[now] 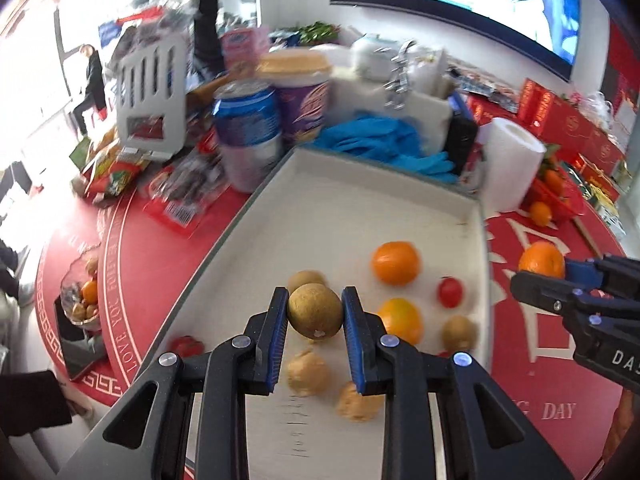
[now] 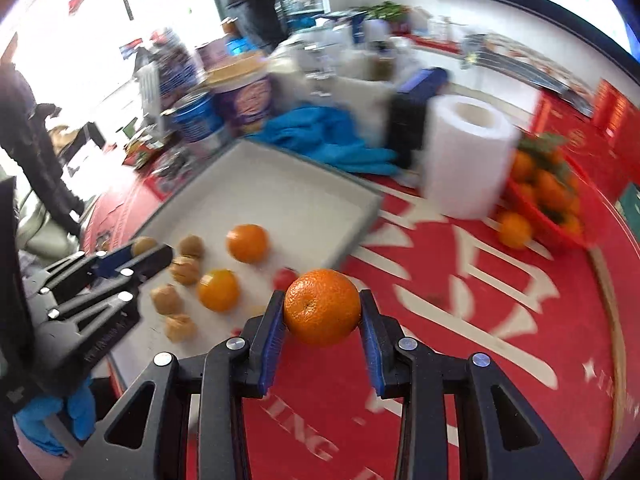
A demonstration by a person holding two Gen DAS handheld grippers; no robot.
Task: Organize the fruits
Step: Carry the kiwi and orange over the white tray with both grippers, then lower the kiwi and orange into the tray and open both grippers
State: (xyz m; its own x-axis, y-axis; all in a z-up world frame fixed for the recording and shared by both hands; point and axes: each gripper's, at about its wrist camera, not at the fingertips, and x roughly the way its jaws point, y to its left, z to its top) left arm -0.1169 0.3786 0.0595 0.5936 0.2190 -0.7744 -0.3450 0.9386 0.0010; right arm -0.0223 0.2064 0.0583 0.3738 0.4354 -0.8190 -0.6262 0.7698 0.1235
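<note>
My left gripper [image 1: 315,304] is shut on a round brown longan [image 1: 315,311], held above the white tray [image 1: 320,184]. On the tray lie two oranges [image 1: 396,263], a cherry tomato [image 1: 450,292], more longans and walnuts [image 1: 307,372]. My right gripper [image 2: 322,308] is shut on an orange [image 2: 322,307], held over the red tablecloth just right of the tray [image 2: 280,184]. The right gripper with its orange also shows in the left wrist view [image 1: 541,261]. The left gripper shows at the left of the right wrist view [image 2: 132,256].
Behind the tray stand a blue can [image 1: 248,136], a purple tub [image 1: 300,96], blue gloves [image 1: 384,144] and a white paper roll [image 2: 468,156]. A red basket of oranges [image 2: 552,196] sits at the right. A glass bowl of fruit [image 1: 82,296] sits at the left.
</note>
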